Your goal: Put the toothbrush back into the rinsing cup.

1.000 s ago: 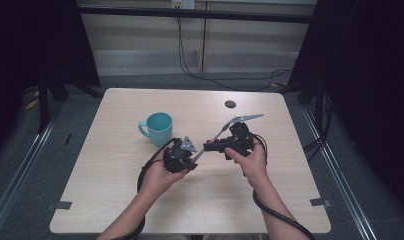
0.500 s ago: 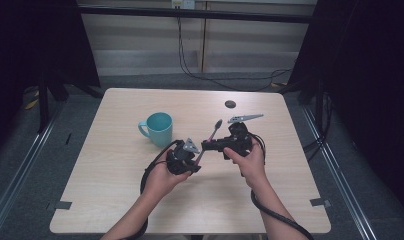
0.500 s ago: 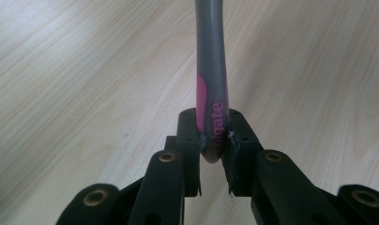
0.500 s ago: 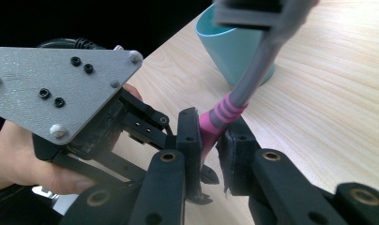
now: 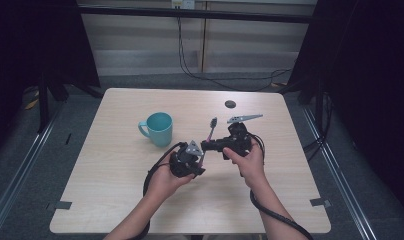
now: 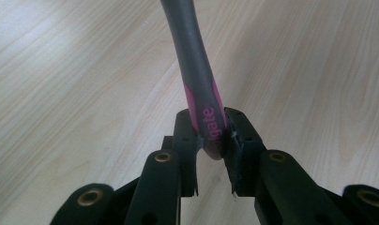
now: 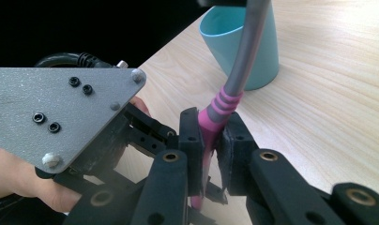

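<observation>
My right gripper (image 7: 210,140) is clamped on the toothbrush (image 7: 234,79) at frame centre, its jaws just closing; my left gripper (image 6: 211,136) pinches its end. I should loosen the left only once the right feels firm, then steer toward the cup (image 5: 158,128) left of centre on the desk (image 5: 270,195).

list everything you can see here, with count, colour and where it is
toothbrush: 1, grey and pink, held above the table between both grippers
mug: 1, teal, upright on the table, left of the toothbrush
small disc: 1, dark, near the far edge of the table
table: 1, light wood
left gripper: 1, black, shut on the toothbrush handle end
right gripper: 1, black, shut on the toothbrush
hands: 2, hold the grippers
</observation>
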{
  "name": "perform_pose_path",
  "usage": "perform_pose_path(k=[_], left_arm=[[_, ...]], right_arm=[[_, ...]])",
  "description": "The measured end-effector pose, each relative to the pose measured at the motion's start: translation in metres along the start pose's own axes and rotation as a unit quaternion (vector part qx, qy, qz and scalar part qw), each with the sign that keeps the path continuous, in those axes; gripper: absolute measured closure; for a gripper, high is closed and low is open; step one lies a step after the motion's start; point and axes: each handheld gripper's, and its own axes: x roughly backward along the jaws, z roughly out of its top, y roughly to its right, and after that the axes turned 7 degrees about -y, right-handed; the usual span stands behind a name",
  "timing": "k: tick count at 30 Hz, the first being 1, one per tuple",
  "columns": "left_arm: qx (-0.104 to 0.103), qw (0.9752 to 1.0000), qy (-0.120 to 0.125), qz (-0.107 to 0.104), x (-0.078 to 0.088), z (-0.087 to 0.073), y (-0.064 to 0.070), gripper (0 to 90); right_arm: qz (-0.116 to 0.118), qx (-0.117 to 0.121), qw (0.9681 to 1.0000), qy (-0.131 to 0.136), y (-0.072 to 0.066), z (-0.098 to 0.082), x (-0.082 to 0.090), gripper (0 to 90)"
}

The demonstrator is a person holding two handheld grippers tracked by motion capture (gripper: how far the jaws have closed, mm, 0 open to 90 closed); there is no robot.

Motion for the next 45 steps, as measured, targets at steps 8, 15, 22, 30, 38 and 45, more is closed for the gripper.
perform_pose_path(k=[8,15,22,30,38,45], left_arm=[[0.015,0.9996,0.025,-0.002,0.004,-0.005,-0.008,56.2],[0.043,0.9978,0.050,0.002,0.016,-0.009,-0.019,40.7],[0.062,0.9957,0.069,-0.001,0.033,-0.008,-0.033,41.2],[0.069,0.9932,0.093,-0.001,0.051,0.000,-0.043,41.1],[0.072,0.9904,0.118,-0.003,0.064,0.011,-0.046,40.6],[0.075,0.9896,0.123,-0.009,0.065,0.021,-0.045,42.2]], right_arm=[[-0.009,0.011,0.9997,-0.018,0.000,-0.001,0.001,81.7],[-0.015,0.015,0.9994,-0.027,0.001,-0.003,0.004,81.7],[-0.017,0.014,0.9992,-0.034,0.003,-0.005,0.001,81.7],[-0.016,0.017,0.9991,-0.035,0.002,-0.004,0.001,81.7],[-0.017,0.018,0.9991,-0.034,0.002,-0.004,0.002,81.7],[-0.012,0.023,0.9991,-0.033,-0.002,-0.003,0.000,81.7]])
